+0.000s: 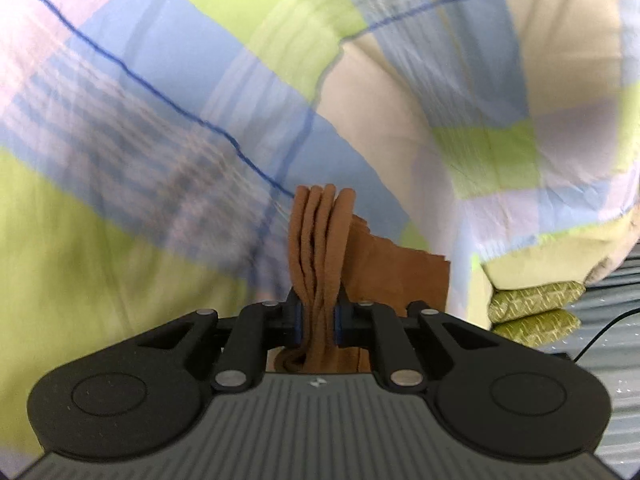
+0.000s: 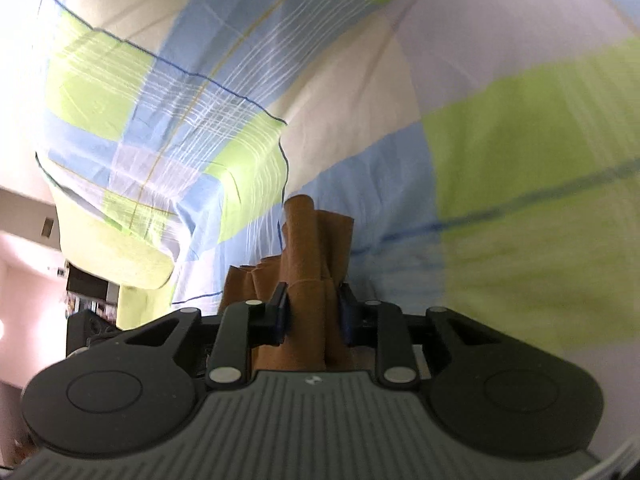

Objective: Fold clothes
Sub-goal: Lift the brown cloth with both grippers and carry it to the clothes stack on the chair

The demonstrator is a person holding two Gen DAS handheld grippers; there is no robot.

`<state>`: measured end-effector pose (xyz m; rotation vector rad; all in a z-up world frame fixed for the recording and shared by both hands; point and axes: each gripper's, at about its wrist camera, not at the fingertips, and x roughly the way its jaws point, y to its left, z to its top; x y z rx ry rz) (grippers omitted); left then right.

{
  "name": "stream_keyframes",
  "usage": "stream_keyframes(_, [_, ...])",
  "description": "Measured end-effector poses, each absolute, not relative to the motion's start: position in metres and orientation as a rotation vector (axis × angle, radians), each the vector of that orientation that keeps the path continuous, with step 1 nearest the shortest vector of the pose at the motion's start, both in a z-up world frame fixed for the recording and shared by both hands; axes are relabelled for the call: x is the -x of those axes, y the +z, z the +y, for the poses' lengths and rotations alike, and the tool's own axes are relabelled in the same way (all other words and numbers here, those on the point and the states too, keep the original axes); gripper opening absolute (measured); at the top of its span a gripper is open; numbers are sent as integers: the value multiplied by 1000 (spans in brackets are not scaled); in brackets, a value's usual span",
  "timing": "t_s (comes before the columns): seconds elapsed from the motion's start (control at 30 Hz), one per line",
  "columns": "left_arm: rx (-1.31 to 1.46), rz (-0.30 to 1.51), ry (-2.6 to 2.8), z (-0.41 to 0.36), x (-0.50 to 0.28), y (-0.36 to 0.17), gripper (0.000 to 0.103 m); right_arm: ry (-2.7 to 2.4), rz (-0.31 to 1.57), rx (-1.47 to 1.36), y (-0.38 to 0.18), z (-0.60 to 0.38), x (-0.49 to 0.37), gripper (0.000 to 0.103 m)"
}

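A brown garment is bunched in folds between the fingers of my left gripper, which is shut on it. More of the brown cloth trails to the right behind the fingers. In the right wrist view my right gripper is shut on another bunch of the same brown garment, with pleats spilling to the left. Both grippers hold the cloth above a bed covered by a checked sheet in green, blue, lilac and cream. The rest of the garment is hidden.
The checked bedding fills both views. A checked pillow or folded quilt lies at the left. Green patterned cushions sit at the bed's right edge, with a black cable on a grey floor beyond. Dark furniture stands at left.
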<state>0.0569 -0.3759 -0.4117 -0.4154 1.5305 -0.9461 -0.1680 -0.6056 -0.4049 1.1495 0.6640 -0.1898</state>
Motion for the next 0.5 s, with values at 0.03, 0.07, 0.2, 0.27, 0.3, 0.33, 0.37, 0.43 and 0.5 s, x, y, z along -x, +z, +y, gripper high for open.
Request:
stream_keyframes(0.03, [412,1534,-959,-377,-51,-407,14,-215,652,-1172,-398,-602,183,22])
stream_keyframes(0.07, [417,1546,-982,-377,-43,-400,14,-239,640,-1194,-392,-598,198,22])
stream_keyframes(0.2, [380,1607,-1128,-382,-3,-363,14,-387,540,-1267,-353,-570,273,22])
stream_keyframes(0.27, [305,1629,-1218,-389,19,-342,14,-449,501,-1275,-336,-554,299,22])
stream_keyframes(0.3, [242,1648,-1287,-394,36,-326,14,-494,472,-1279,-323,-542,318,22])
stream_keyframes(0.33, [202,1658,-1332,-397,48,-316,14,-557,432,-1285,-306,-524,343,22])
stream_keyframes(0.37, [145,1666,-1397,-402,66,-301,14,-636,382,-1296,-286,-501,374,22])
stream_keyframes(0.43, [25,1671,-1526,-414,107,-271,14,-731,305,-1309,-263,-468,416,22])
stream_keyframes(0.5, [-64,1684,-1641,-427,153,-246,14,-828,219,-1326,-239,-431,461,22])
